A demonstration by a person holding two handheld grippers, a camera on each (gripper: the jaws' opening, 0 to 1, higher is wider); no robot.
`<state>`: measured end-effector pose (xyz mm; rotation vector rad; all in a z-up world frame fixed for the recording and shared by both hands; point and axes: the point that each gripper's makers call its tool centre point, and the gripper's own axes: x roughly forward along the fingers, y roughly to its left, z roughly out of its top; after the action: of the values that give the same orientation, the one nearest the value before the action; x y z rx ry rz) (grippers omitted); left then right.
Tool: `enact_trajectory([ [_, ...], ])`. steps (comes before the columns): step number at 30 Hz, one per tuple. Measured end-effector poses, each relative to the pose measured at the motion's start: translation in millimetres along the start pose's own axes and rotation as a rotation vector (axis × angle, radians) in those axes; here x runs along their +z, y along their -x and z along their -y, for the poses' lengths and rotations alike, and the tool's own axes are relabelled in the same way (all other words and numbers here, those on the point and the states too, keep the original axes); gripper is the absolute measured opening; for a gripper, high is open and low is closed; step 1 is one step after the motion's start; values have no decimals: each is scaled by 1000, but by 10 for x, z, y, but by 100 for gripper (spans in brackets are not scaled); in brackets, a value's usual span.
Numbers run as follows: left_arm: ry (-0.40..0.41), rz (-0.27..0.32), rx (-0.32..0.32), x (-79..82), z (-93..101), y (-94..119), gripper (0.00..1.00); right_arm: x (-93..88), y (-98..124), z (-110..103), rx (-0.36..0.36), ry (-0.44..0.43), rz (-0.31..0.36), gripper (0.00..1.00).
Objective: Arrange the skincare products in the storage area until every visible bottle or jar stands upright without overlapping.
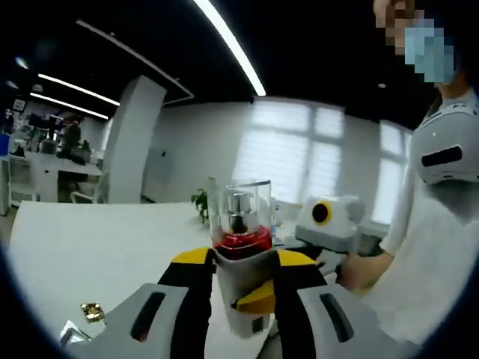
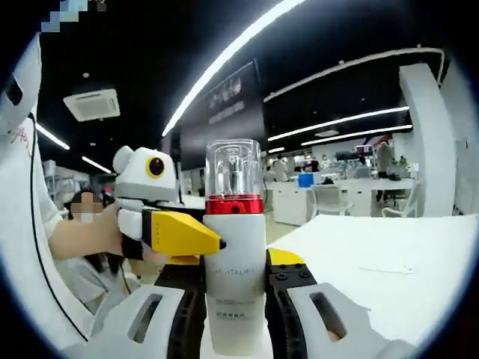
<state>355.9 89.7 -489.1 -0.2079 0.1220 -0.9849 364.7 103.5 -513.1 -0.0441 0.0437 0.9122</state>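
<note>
Both hand-held grippers (image 2: 233, 288) clamp smooth cylindrical bottle (image 2: 235, 254).

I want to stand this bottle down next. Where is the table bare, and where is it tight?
The white table lies bare left of the pump bottle, up to its far edge; in the right gripper view, bare right of it too. It is tight at the bottle: left gripper and right gripper both clamp it. A small gold piece lies bottom left.

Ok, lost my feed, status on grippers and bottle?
Both grippers, left and right, shut on one white pump bottle, held upright above the white table. Nothing in the way.
</note>
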Motion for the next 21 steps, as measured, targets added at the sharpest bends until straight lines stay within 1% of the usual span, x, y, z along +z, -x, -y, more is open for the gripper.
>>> enact_trajectory([
  [1,11,3,23,-13,-1,-5,24,-9,3,15,-18,16,-9,28],
  [2,40,5,55,-32,-9,-7,23,-21,11,40,-40,31,-19,28],
  [3,56,7,76,-44,-8,-9,23,-27,15,53,-48,47,-22,28],
  [4,64,22,101,-44,-28,-12,22,-36,18,56,-54,52,-24,28],
  [6,62,25,121,-69,-17,-27,22,-52,30,70,-68,73,-31,28],
  [7,57,23,132,-80,-11,-47,22,-63,33,60,-68,91,-37,28],
  [9,19,8,175,-93,-31,-85,25,-70,34,27,-81,121,-46,28],
  [10,15,8,178,-85,-12,-107,27,-69,36,17,-85,125,-46,28],
  [11,-11,8,226,-70,-52,-100,27,-62,35,8,-97,125,-43,28],
  [12,-29,9,258,-61,-74,-95,25,-58,37,13,-104,125,-42,28],
  [13,-40,7,284,-62,-91,-87,26,-55,39,19,-116,132,-44,28],
  [14,-24,0,288,-83,-59,-96,26,-58,42,26,-129,151,-52,28],
  [15,-36,6,317,-77,-67,-91,26,-55,53,42,-154,177,-57,29],
  [16,-71,11,338,-64,-78,-82,27,-61,52,34,-155,176,-60,29],
  [17,-110,9,344,-63,-67,-79,27,-66,52,45,-154,171,-60,29],
  [18,-77,13,354,-83,-32,-76,26,-73,56,42,-154,168,-59,29],
  [19,-68,13,353,-90,-19,-73,25,-76,60,35,-154,168,-59,29],
  [20,-90,6,342,-82,-9,-62,25,-84,70,23,-150,165,-59,29],
  [21,-84,3,328,-78,-9,-51,24,-79,82,9,-145,160,-53,29],
])
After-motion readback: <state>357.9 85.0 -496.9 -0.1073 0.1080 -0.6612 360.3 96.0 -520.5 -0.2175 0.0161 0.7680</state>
